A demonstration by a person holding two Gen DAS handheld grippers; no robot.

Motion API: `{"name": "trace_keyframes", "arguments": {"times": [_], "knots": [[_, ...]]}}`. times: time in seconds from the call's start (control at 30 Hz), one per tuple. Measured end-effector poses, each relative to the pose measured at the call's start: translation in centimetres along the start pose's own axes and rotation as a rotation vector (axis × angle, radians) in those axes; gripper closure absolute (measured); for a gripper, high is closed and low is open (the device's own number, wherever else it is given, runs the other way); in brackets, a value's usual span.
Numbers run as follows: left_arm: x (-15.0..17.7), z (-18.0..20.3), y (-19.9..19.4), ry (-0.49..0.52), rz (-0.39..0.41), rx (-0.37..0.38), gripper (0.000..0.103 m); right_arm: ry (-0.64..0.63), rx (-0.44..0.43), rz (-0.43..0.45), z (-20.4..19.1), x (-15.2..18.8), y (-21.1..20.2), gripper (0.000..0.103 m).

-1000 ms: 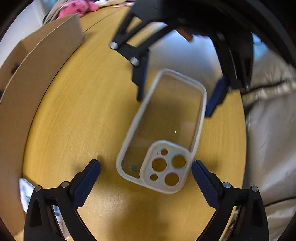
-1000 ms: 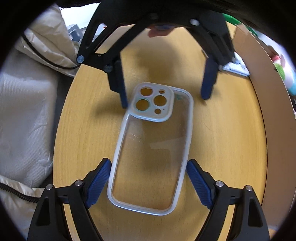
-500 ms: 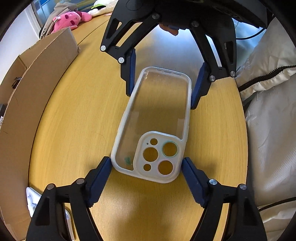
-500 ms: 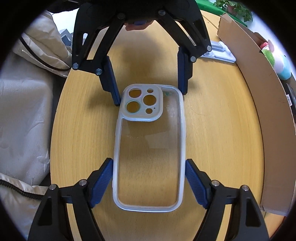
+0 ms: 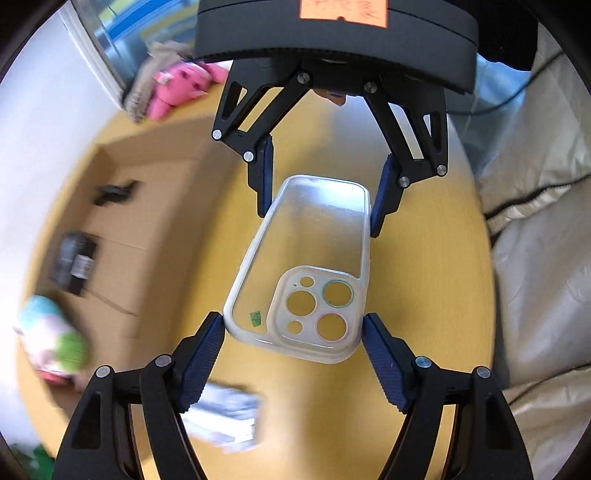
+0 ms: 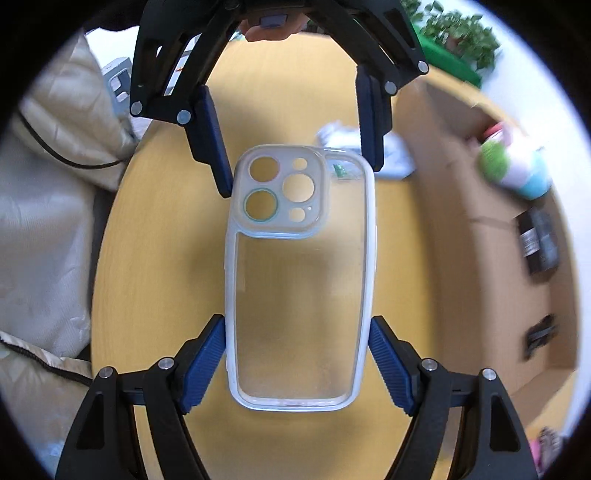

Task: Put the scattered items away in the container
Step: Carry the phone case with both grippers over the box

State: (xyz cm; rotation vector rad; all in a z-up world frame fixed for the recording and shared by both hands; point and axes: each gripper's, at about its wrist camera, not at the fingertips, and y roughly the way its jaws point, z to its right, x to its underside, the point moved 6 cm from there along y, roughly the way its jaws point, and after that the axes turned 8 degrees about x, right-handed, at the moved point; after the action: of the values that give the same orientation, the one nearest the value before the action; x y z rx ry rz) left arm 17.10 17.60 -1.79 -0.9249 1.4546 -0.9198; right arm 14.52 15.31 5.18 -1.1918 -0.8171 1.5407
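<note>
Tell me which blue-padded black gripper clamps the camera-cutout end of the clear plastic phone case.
The left gripper: it pinches the clear plastic phone case beside the round camera holes, while the right gripper holds the plain end.

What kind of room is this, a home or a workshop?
Probably a lived-in home or office corner: a round wooden table, a cardboard box holding odds and ends, a pink plush toy and a potted plant.
</note>
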Motion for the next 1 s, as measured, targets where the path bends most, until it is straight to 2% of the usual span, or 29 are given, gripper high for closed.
{"name": "trace_keyframes", "arguments": {"times": [0.1, 0.13, 0.2, 0.27, 0.4, 0.53, 0.57, 0.6, 0.67, 0.77, 0.93, 0.97, 1.0], "knots": [[-0.3, -5.6, -3.2, 0.015, -0.014, -0.076, 0.023, -0.016, 0.052, 0.032, 3.2, -2.4, -2.5, 0.026], [0.0, -6.7, -4.3, 0.017, -0.017, -0.098, 0.023, -0.023, 0.068, 0.04, 4.4, -3.6, -3.4, 0.026], [1.5, -7.3, -6.0, 0.016, -0.023, -0.13, 0.023, -0.04, 0.093, 0.045, 7.3, -3.5, -4.6, 0.026], [2.1, -9.6, -7.7, 0.015, -0.03, -0.165, 0.023, -0.058, 0.118, 0.039, 9.5, -3.9, -5.2, 0.026], [3.1, -14.1, -8.6, -0.002, -0.057, -0.213, 0.023, -0.076, 0.145, 0.009, 14.1, -4.2, -4.8, 0.026], [3.0, -18.4, -7.9, -0.013, -0.084, -0.209, 0.025, -0.06, 0.121, -0.019, 18.2, -5.0, -2.5, 0.026], [3.0, -19.3, -7.4, -0.013, -0.096, -0.184, 0.05, -0.044, 0.119, -0.029, 19.1, -4.8, -1.9, 0.027], [3.2, -20.2, -6.7, -0.008, -0.112, -0.18, 0.098, -0.026, 0.123, -0.034, 20.1, -4.5, -1.3, 0.026], [3.4, -22.9, -5.3, -0.032, -0.129, -0.218, 0.098, -0.006, 0.094, -0.031, 21.2, -3.6, -0.1, 0.026], [3.8, -25.6, -2.2, -0.073, -0.119, -0.144, 0.098, 0.034, 0.038, -0.026, 22.8, -2.7, 2.9, 0.026], [5.2, -28.1, 3.2, -0.117, -0.136, -0.066, 0.098, 0.067, -0.037, -0.096, 23.5, 0.9, 10.8, 0.026], [5.4, -28.1, 3.8, -0.114, -0.126, -0.04, 0.096, 0.072, -0.054, -0.094, 23.3, 1.4, 11.6, 0.026], [5.4, -28.1, 4.2, -0.114, -0.116, -0.013, 0.084, 0.077, -0.065, -0.087, 23.1, 1.9, 12.0, 0.026]]}}
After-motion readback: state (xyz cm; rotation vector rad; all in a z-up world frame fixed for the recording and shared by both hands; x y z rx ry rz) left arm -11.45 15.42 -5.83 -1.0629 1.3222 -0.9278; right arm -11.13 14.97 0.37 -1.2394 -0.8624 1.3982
